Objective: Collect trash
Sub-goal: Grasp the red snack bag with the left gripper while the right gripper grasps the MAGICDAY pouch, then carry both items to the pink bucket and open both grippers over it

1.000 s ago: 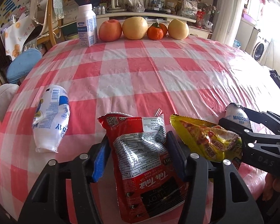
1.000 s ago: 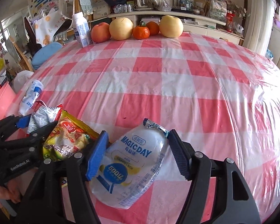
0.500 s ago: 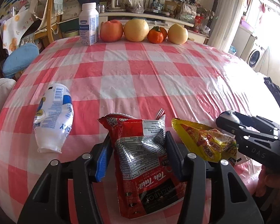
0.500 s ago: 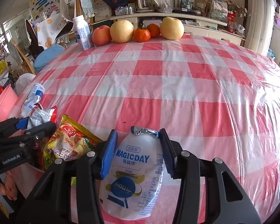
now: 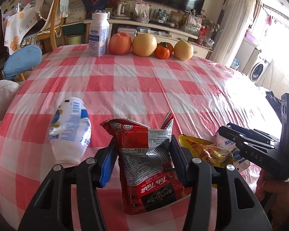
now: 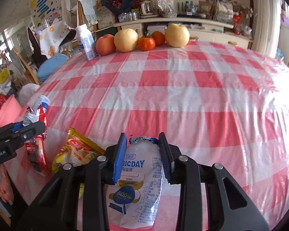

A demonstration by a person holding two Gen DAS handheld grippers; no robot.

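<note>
My left gripper [image 5: 142, 144] is shut on a red Teh Tarik milk-tea packet [image 5: 150, 165], holding it upright near the table's front edge. My right gripper [image 6: 142, 140] is shut on a clear MAGICDAY drink pouch [image 6: 136, 184]. A yellow snack wrapper [image 5: 206, 150] lies between the two grippers; it also shows in the right wrist view [image 6: 75, 152]. A second white-and-blue pouch [image 5: 70, 132] lies on the cloth left of the left gripper.
The table has a red-and-white checked cloth [image 5: 144, 80] under clear plastic. At its far edge stand a white bottle [image 5: 98, 35], an apple [image 5: 119, 43], two pears and two tangerines [image 5: 161, 51]. Chairs and a pink bin [image 6: 5, 113] are at the left.
My right gripper has closed on the MAGICDAY pouch. My left gripper has squeezed the red packet tighter and lifted it, so it now stands more upright.
</note>
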